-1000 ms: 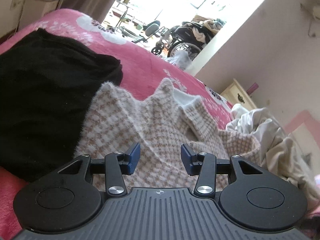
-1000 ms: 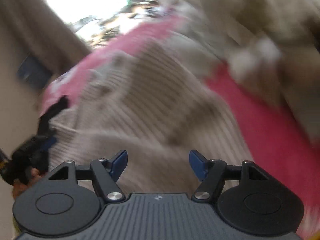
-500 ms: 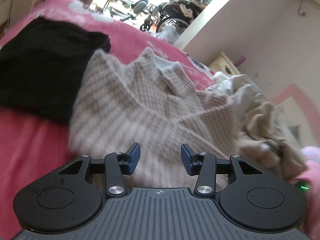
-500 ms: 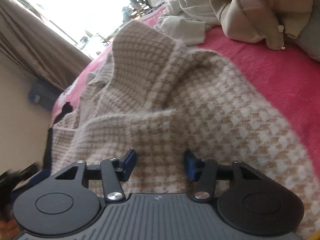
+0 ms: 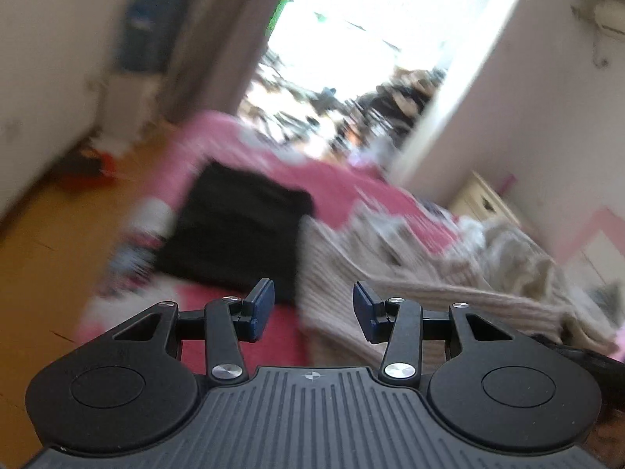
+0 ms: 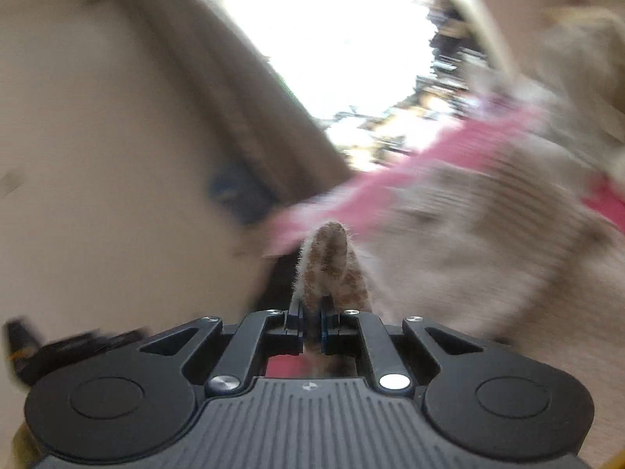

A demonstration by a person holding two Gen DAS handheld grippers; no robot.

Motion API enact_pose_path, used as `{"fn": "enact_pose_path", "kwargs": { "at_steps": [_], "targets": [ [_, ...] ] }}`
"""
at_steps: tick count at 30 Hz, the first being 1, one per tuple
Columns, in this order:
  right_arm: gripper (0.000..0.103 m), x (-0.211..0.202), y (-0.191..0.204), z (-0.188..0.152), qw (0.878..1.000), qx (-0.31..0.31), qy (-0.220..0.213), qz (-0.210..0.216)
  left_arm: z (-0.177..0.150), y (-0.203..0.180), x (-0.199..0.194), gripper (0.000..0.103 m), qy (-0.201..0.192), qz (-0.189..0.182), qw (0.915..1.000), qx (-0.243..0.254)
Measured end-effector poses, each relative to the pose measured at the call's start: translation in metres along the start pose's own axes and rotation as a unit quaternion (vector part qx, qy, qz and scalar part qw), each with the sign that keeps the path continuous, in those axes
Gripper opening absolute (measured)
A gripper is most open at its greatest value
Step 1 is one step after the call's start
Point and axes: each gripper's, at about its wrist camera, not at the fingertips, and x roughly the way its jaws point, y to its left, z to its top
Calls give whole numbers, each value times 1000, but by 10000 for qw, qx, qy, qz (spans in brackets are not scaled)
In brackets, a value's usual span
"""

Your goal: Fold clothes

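Both grippers have pulled back and up from the bed since a moment ago, so the left wrist view now takes in the floor (image 5: pixel 58 242) and the curtain (image 5: pixel 218 39) where before the checked sweater filled it. That left gripper (image 5: pixel 312 306) hangs with its blue pads parted and nothing between them, above the near edge of the pink bedspread (image 5: pixel 351 191). Ahead of it the black folded garment (image 5: pixel 238 234) lies on the bedspread, and the beige checked sweater (image 5: pixel 390 269) lies just beside it on the right, their edges touching (the blur makes the seam hard to trace). Further right sits a heap of pale clothes (image 5: pixel 519 250), and a cream cabinet (image 5: pixel 484 199) stands against the wall beyond.

On the other side, the right gripper (image 6: pixel 311 322) has just been closing, and its jaws now pinch a fold of the beige checked sweater (image 6: pixel 332 265), which pokes up between the pads as a furry peak. Most of that sweater sprawls blurred to the right, over the pink bedspread (image 6: pixel 441 148). Bright light pours from the window (image 6: pixel 332 39) behind.
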Motion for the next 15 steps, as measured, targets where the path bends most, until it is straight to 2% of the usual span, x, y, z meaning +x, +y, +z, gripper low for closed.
{"fn": "enact_pose_path", "kwargs": {
  "at_steps": [4, 6, 10, 14, 15],
  "targets": [
    [10, 41, 91, 1, 9919, -551, 128, 1134, 16, 30, -41, 45, -403, 704, 9966, -150],
    [10, 71, 135, -2, 9844, -844, 256, 1521, 21, 49, -57, 45, -505, 1076, 9924, -319],
    [10, 150, 204, -26, 9739, -1238, 775, 1738, 24, 84, -87, 45, -710, 1793, 9793, -609],
    [15, 241, 246, -73, 9621, -1120, 1805, 1712, 27, 108, -103, 45, -817, 2422, 9643, -691],
    [19, 259, 249, -84, 9575, -1002, 2069, 1740, 28, 113, -105, 45, -837, 2548, 9607, -709]
  ]
}}
